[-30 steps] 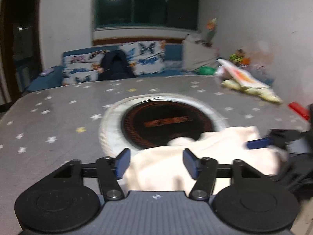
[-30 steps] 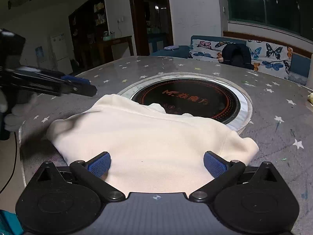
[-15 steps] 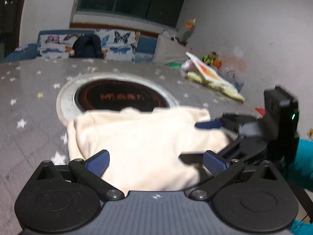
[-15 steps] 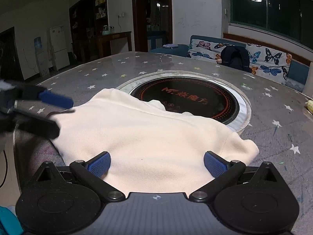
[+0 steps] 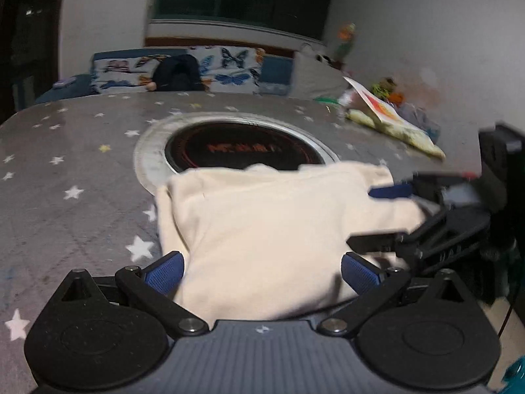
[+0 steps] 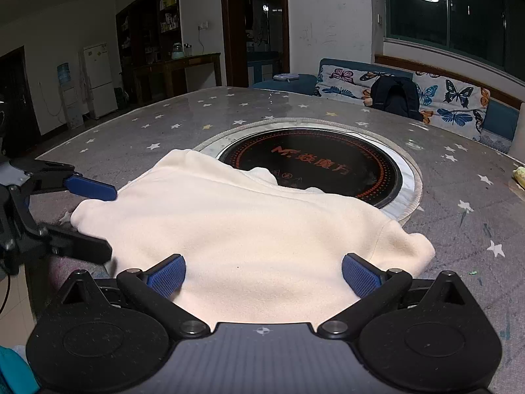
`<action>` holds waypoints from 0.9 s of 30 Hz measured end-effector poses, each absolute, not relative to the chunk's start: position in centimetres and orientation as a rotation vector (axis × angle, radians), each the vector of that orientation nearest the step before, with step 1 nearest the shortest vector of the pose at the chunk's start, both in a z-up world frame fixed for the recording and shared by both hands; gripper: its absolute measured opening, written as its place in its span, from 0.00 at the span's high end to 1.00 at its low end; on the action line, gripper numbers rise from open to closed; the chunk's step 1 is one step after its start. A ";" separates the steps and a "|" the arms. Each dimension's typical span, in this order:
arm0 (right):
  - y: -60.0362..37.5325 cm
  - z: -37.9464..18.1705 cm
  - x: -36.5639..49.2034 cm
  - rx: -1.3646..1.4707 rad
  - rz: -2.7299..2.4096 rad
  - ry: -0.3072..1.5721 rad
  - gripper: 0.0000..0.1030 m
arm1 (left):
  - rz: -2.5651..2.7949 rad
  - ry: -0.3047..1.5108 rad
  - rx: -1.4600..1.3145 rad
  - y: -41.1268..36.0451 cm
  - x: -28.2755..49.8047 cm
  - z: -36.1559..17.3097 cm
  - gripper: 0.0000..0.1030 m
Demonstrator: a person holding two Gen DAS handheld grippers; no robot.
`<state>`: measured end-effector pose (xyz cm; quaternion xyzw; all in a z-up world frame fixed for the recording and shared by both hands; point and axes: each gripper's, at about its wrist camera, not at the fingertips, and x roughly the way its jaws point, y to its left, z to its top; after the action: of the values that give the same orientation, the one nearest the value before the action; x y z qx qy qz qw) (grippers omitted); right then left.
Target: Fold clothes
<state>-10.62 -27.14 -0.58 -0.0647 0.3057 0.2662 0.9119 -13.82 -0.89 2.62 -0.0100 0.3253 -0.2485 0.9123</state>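
A cream fleece garment (image 5: 262,223) lies folded on the grey star-patterned table (image 5: 65,164), its far edge over the round black hotplate (image 5: 242,146). My left gripper (image 5: 262,271) is open, its blue pads on either side of the garment's near edge. My right gripper (image 6: 264,271) is also open, straddling another edge of the same garment (image 6: 249,226). Each gripper shows in the other's view: the right gripper at the garment's right side in the left wrist view (image 5: 387,216), the left gripper at its left corner in the right wrist view (image 6: 95,220). Neither holds cloth.
A yellow-white bag with a printed card (image 5: 390,121) lies at the table's far right. A butterfly-patterned sofa (image 6: 439,98) with a dark backpack (image 6: 393,98) stands behind the table. The table edge runs just below the garment's left corner (image 6: 49,262).
My left gripper has opened wide and swung from the table's middle to the garment's side edge, lowering to straddle it. The right gripper has barely moved.
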 end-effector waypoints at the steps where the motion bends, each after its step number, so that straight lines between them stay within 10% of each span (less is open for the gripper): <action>1: -27.1 -0.6 -10.6 -0.133 0.549 0.630 0.00 | -0.511 0.661 -0.034 -0.8 -13.9 3.0 0.00; 27: -29.5 1.5 -12.2 -0.193 0.518 0.620 0.00 | -0.565 0.630 -0.077 -3.5 -11.0 3.1 0.00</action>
<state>-12.19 -29.47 1.47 -0.0937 0.3010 0.2516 0.9151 -10.99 -3.51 3.11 -0.0375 0.3054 -0.2739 0.9112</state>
